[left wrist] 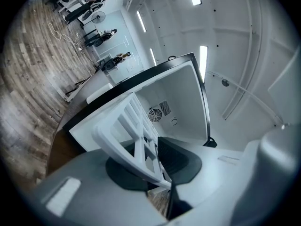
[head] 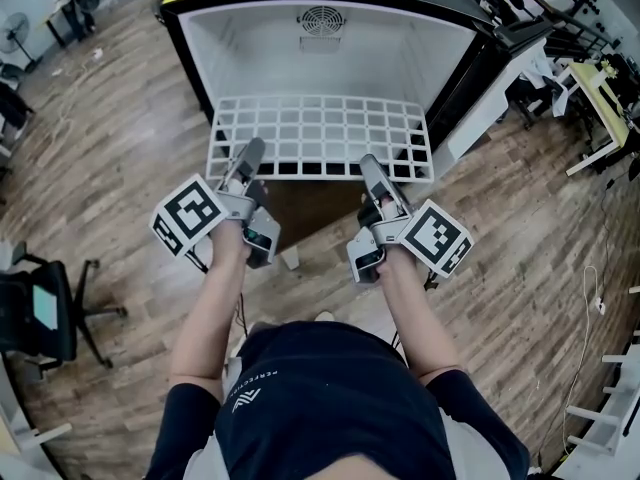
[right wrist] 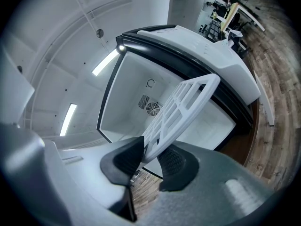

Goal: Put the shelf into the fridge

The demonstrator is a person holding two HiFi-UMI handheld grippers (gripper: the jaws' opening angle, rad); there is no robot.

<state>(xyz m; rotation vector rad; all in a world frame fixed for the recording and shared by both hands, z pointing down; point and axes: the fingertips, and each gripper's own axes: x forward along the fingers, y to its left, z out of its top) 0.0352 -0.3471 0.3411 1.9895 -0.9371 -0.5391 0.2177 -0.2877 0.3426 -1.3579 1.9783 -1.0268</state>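
Left tongs [head: 250, 154], right tongs [head: 368, 164], shelf [head: 320, 133] clamped in both, fridge [head: 400, 63] beyond

Fridge [head: 250, 58] stands on the floor [head: 120, 168] straight ahead of you, opening toward you. Its door [head: 482, 108] hangs open on the right side. The shelf [head: 320, 133] lies level across the front of the opening, near edge toward you. Your left gripper [head: 252, 150] is on that near edge left of centre, and your right gripper [head: 368, 163] right of centre. Each has the edge between its jaws. The vent [head: 321, 20] is on the back wall, behind the shelf and centred. A chair [head: 45, 313] is well off to your left, and a desk [head: 600, 88] is far right, beyond the door.
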